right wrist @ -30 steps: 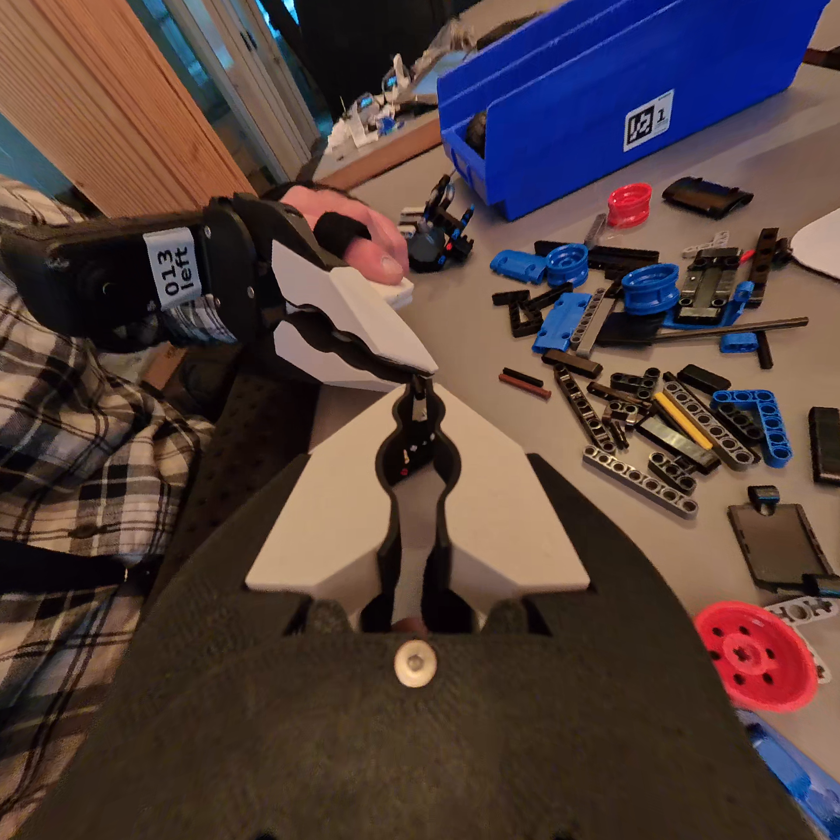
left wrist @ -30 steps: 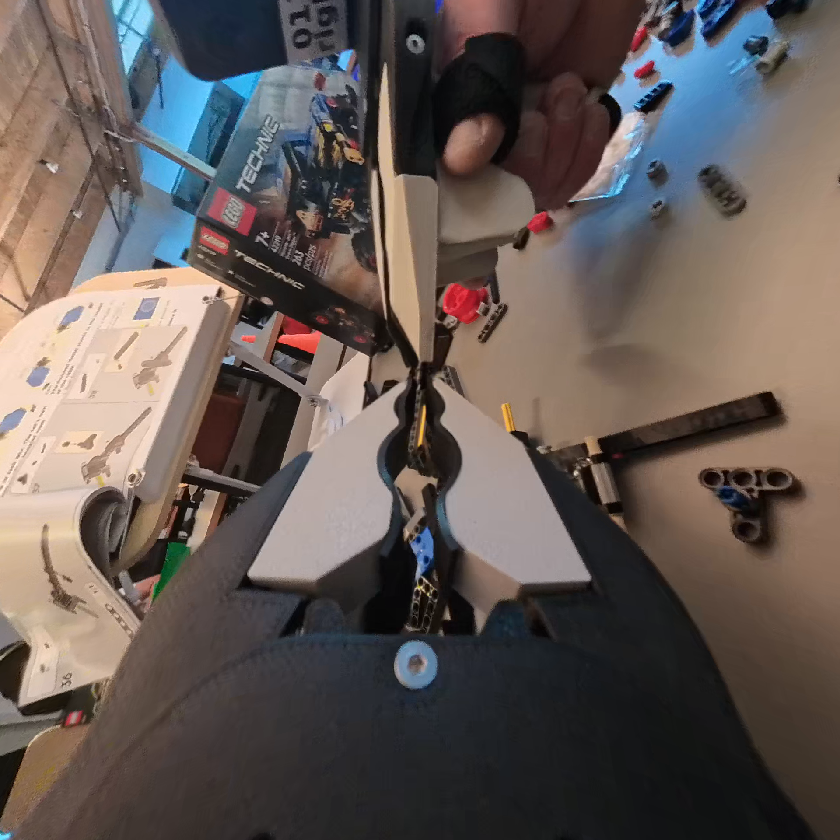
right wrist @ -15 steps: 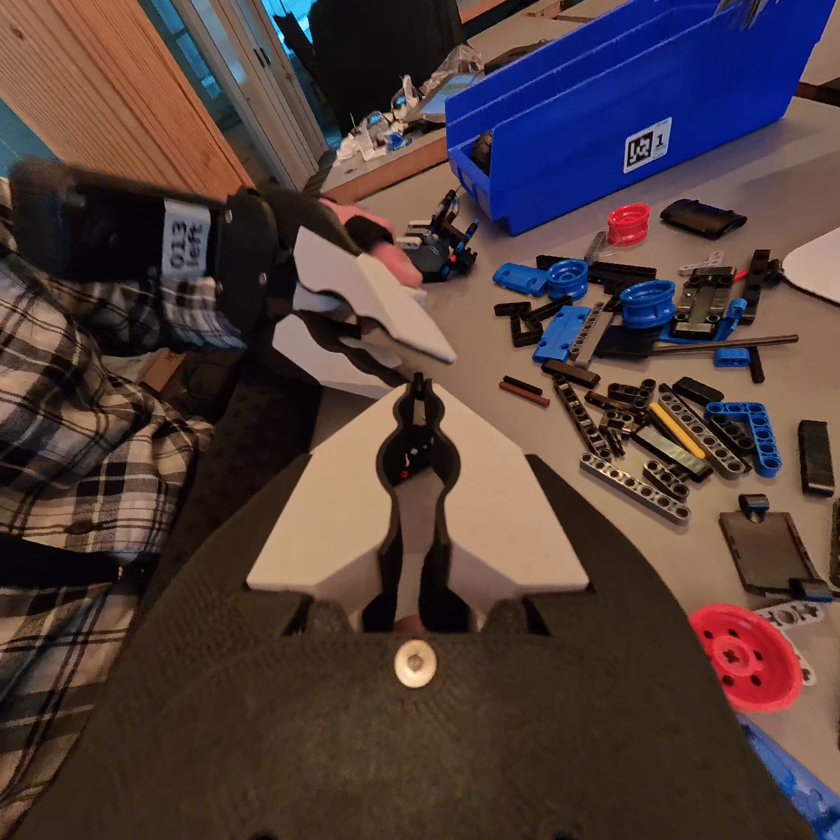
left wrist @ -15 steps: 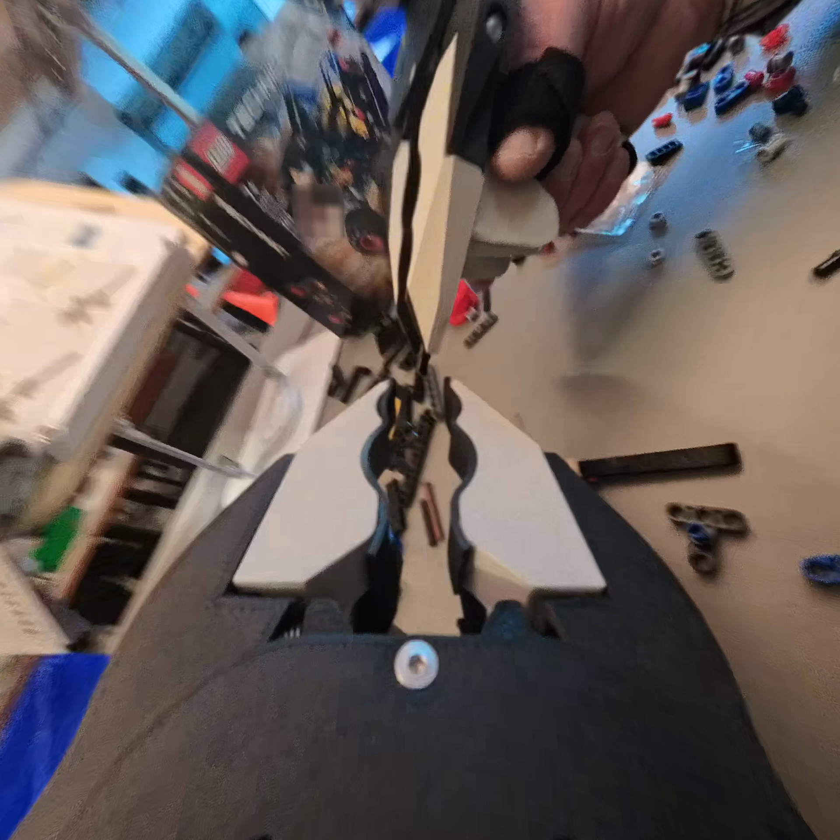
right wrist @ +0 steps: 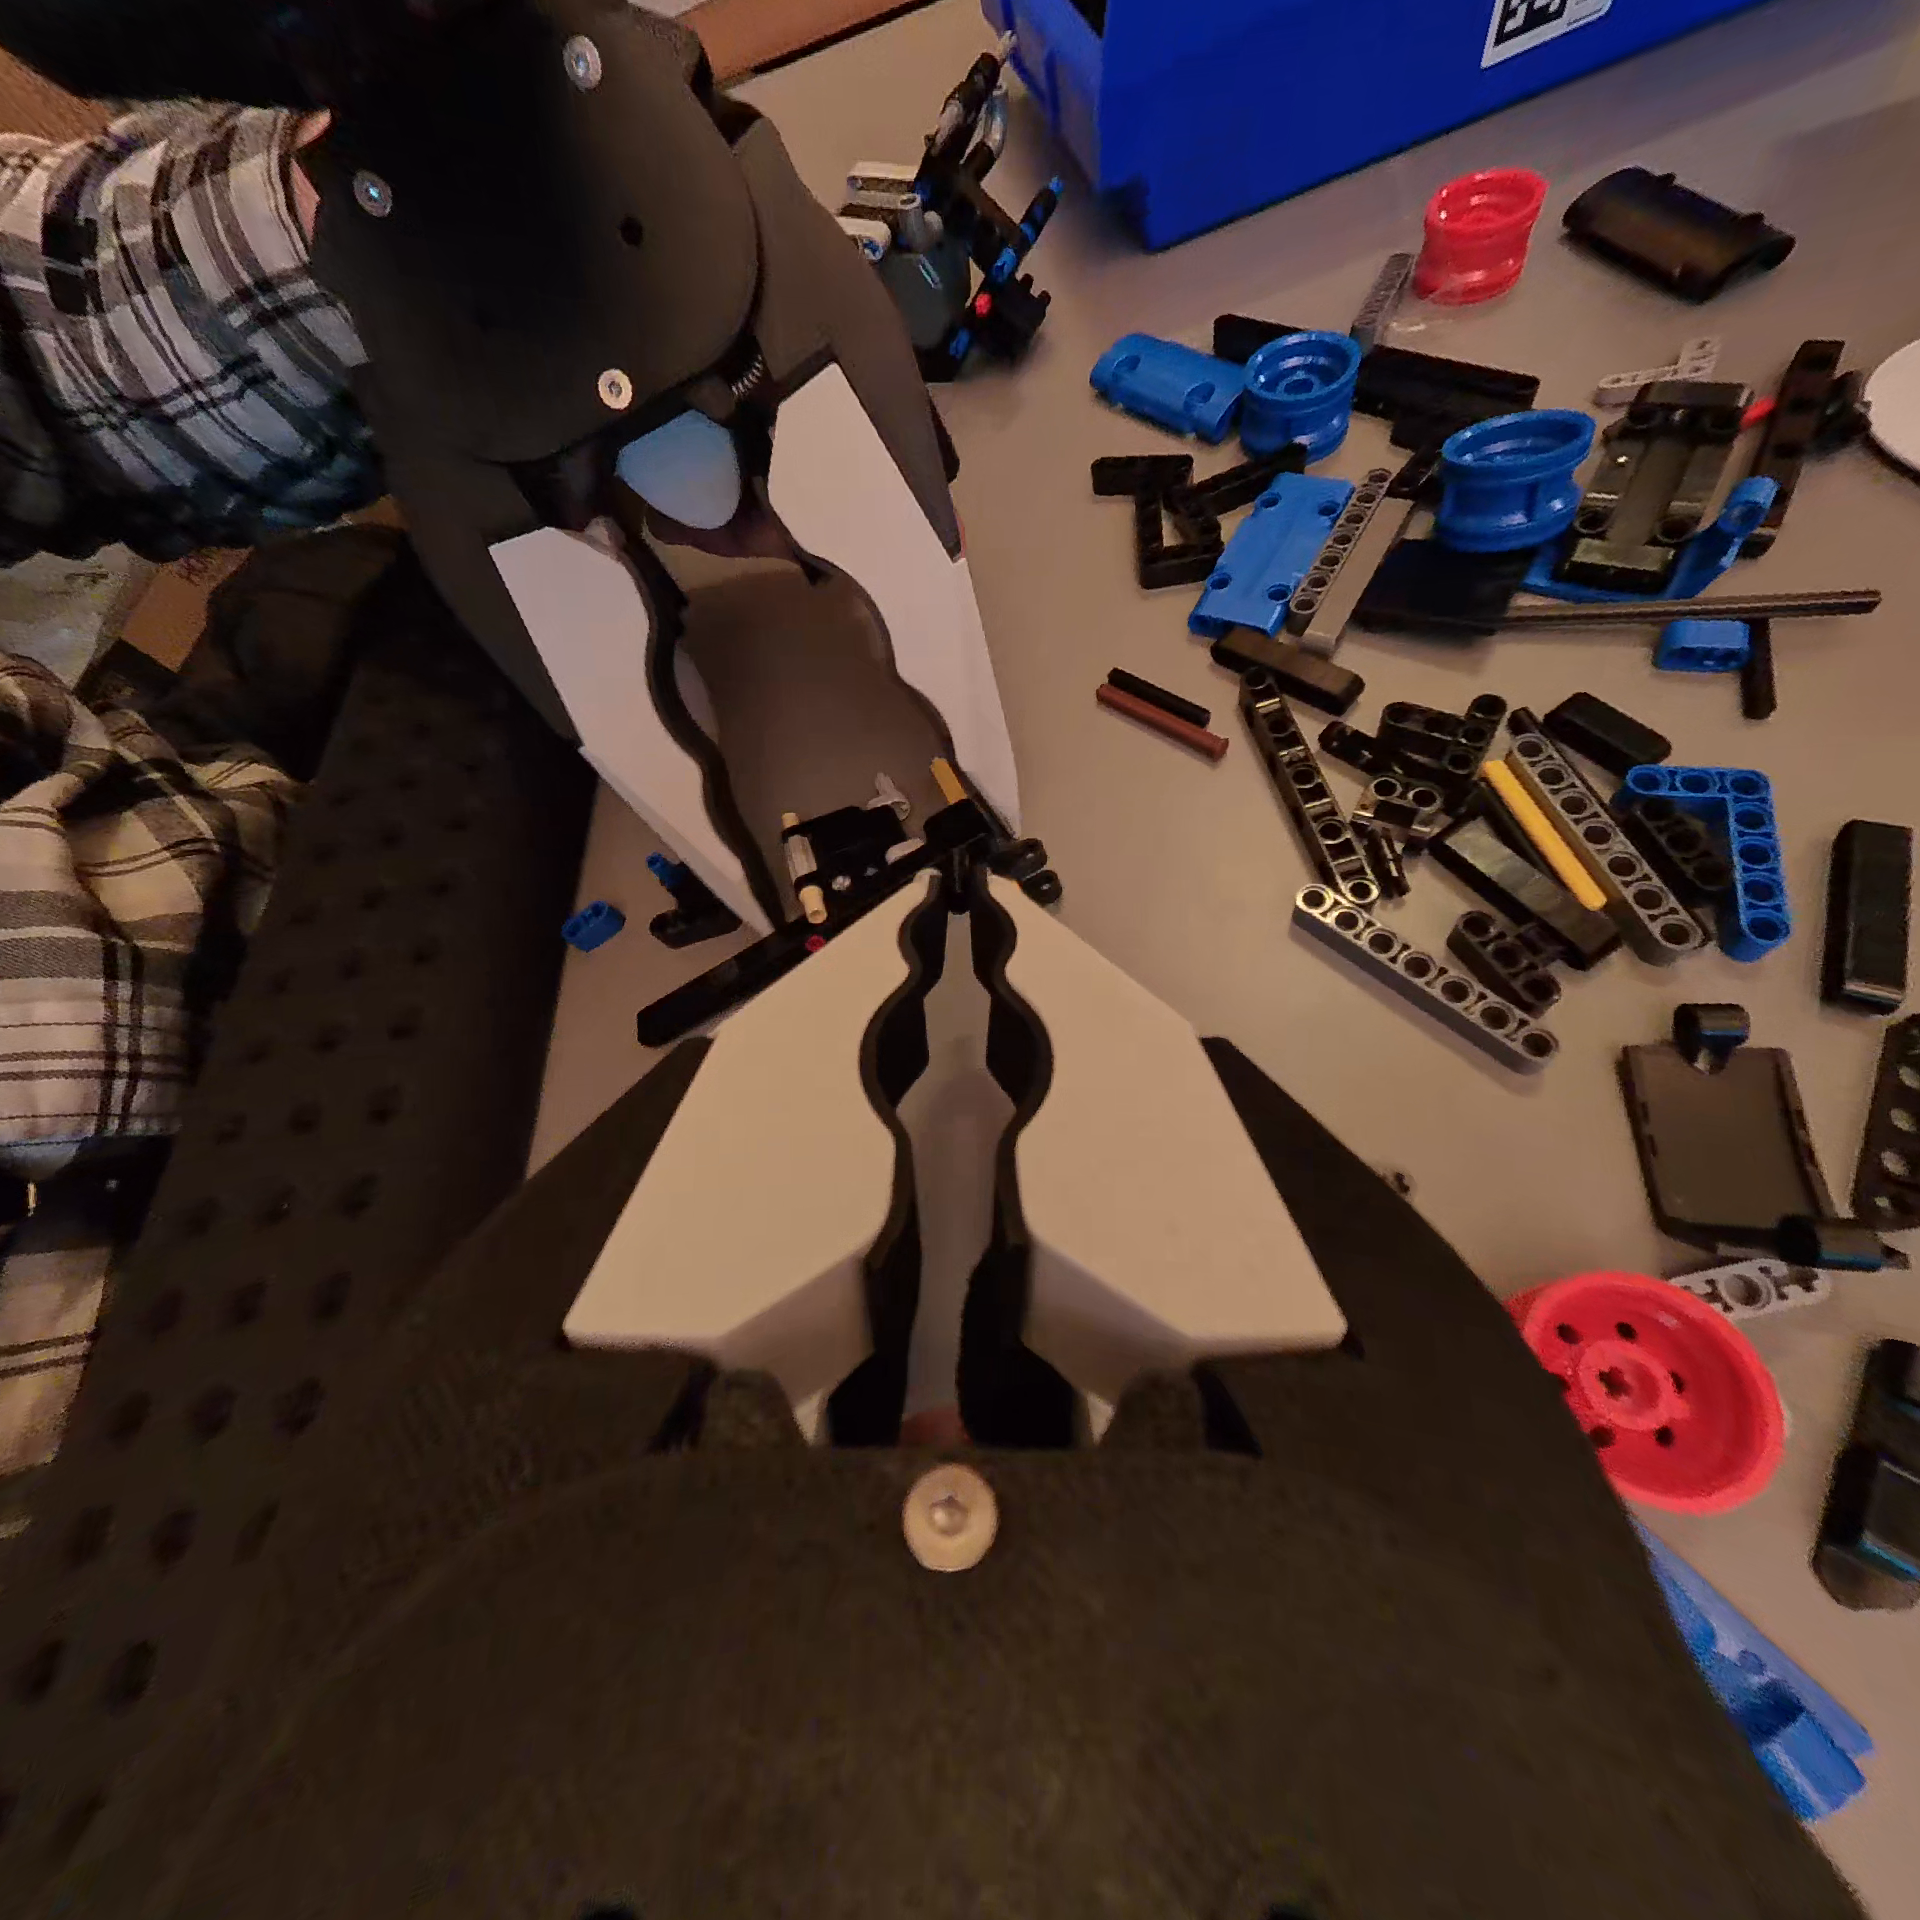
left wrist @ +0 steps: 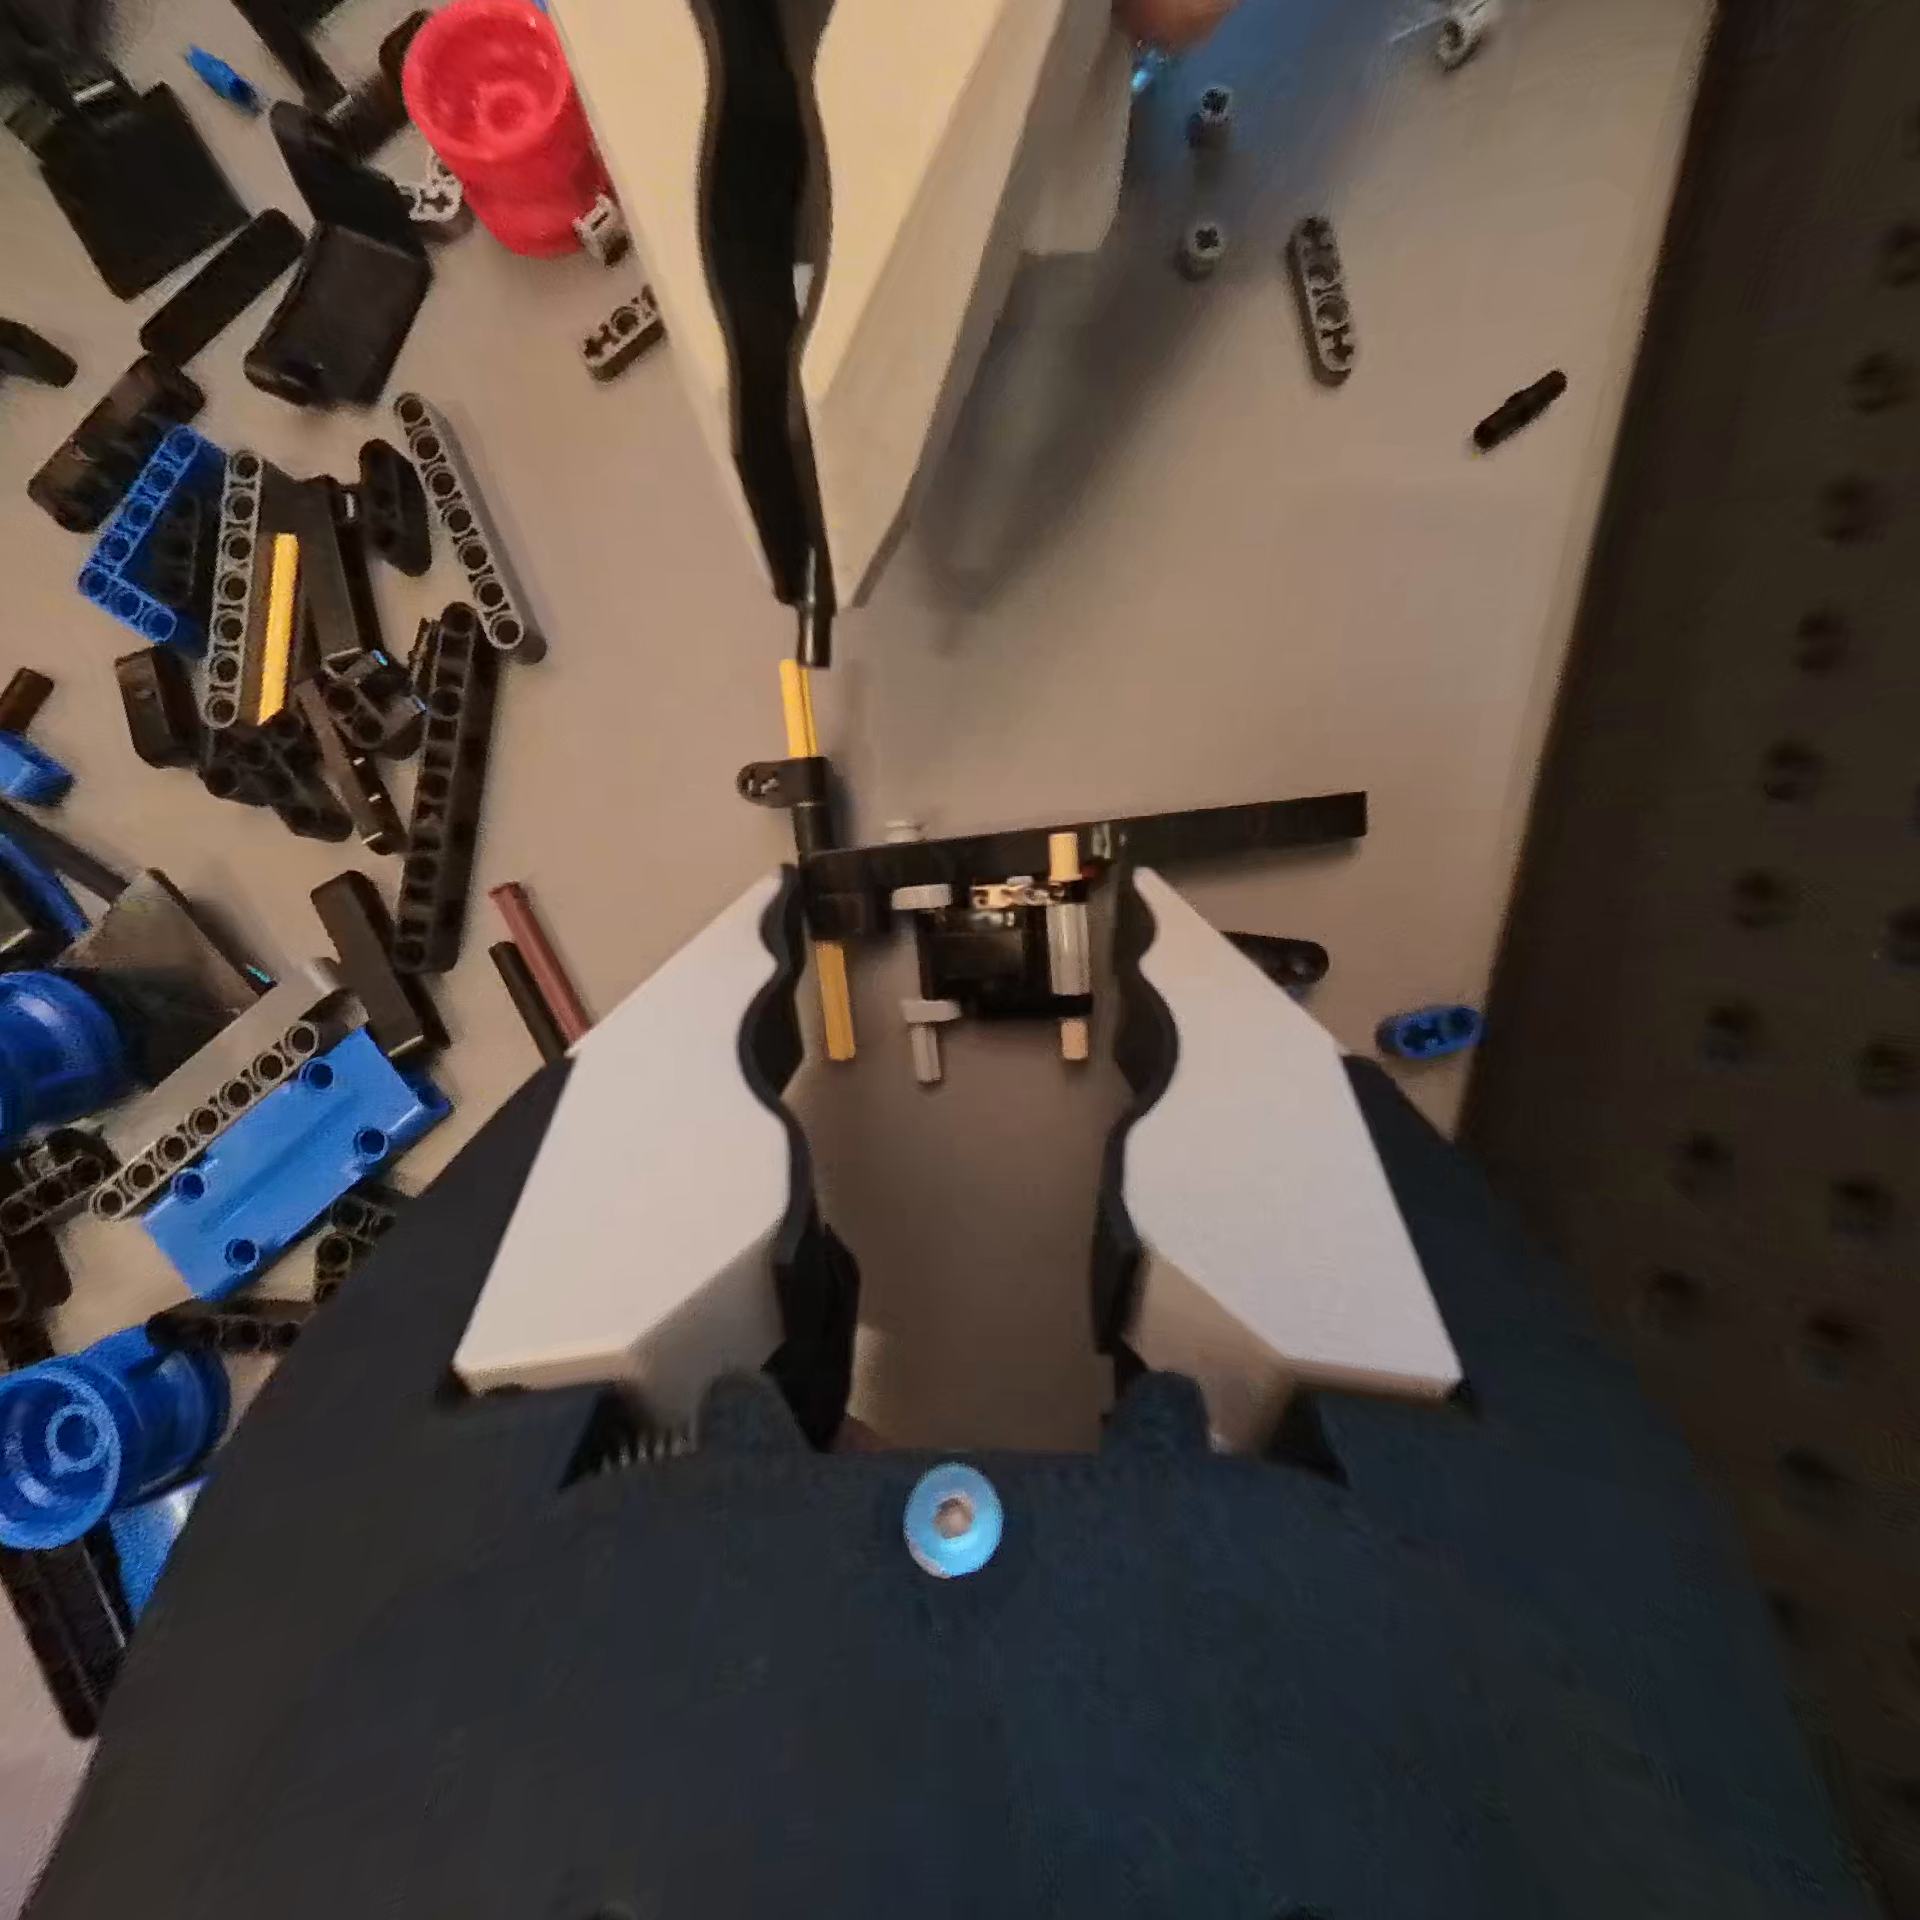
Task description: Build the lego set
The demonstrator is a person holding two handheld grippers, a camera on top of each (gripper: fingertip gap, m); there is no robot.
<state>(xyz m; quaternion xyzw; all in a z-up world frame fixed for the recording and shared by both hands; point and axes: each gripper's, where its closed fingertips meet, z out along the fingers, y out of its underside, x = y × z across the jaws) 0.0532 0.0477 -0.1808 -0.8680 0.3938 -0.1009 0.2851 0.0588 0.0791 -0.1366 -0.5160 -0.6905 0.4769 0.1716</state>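
A small black assembly (left wrist: 1039, 842) with a long black beam, grey pins and a yellow axle (left wrist: 798, 717) lies on the grey table. My left gripper (left wrist: 956, 904) is open, its fingers on either side of the assembly without gripping it. My right gripper (right wrist: 961, 883) is shut on a small black piece (left wrist: 810, 623) and holds it at the far end of the yellow axle. In the right wrist view the left gripper (right wrist: 883, 862) reaches in from the upper left over the assembly (right wrist: 852, 842). In the left wrist view the right gripper (left wrist: 810, 592) comes down from the top.
Loose black, grey and blue pieces (right wrist: 1507, 852) lie in a pile to the right of the assembly, with red wheels (right wrist: 1652, 1392) and blue wheels (right wrist: 1512, 478). A blue bin (right wrist: 1351, 83) stands at the back. A black perforated mat (left wrist: 1766, 831) borders the table. A plaid sleeve (right wrist: 156, 270) is at the left. About 6 centimetres separates my left fingertips from my right.
My left gripper has opened and let go of the assembly, which now lies on the table. Both grippers have moved down to the table, the right one still shut on the black piece.
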